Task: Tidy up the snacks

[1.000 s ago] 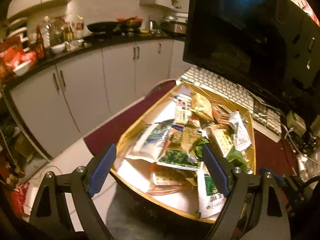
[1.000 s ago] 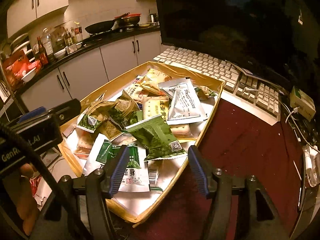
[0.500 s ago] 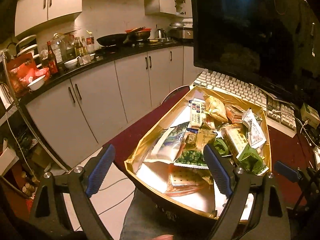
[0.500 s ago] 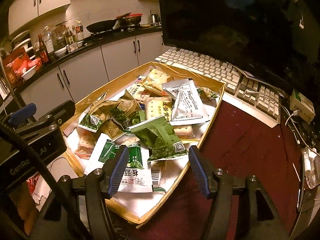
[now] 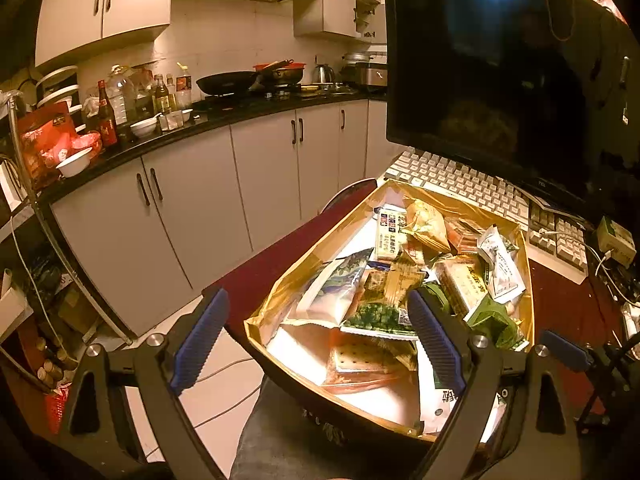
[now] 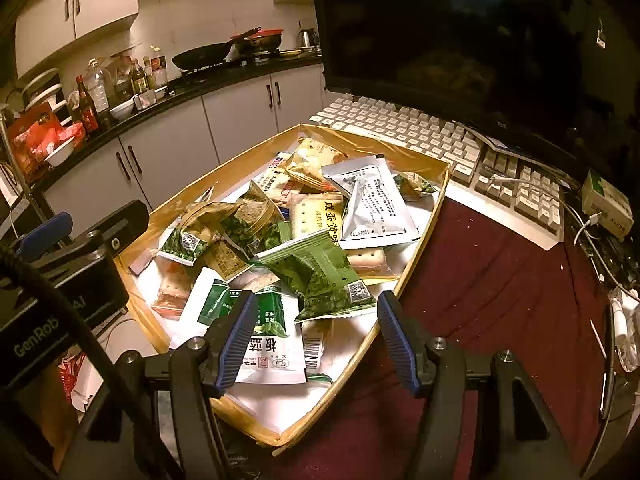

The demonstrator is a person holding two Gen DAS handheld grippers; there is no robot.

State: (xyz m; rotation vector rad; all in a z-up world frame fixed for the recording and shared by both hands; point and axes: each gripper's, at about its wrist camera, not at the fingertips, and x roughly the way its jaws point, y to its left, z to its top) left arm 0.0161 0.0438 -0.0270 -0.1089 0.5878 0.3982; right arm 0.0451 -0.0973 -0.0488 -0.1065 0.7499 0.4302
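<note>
Hovering over the maroon counter [image 6: 500,300], I aim both grippers at the gold-rimmed tray [image 6: 416,248] in front of the keyboard [image 6: 432,136]; my left gripper [image 5: 316,336] has its fingers wide apart, gripping nothing; my right gripper [image 6: 316,336] is likewise spread and empty above the tray's near end; the snacks [image 6: 316,236] lie heaped inside, green, silver and white packets overlapping.

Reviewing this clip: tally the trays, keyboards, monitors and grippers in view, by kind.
Tray: 1
Keyboards: 2, white keyboard and beige keyboard
Monitor: 1
Grippers: 2, left gripper and right gripper, both open
Total: 6
</note>
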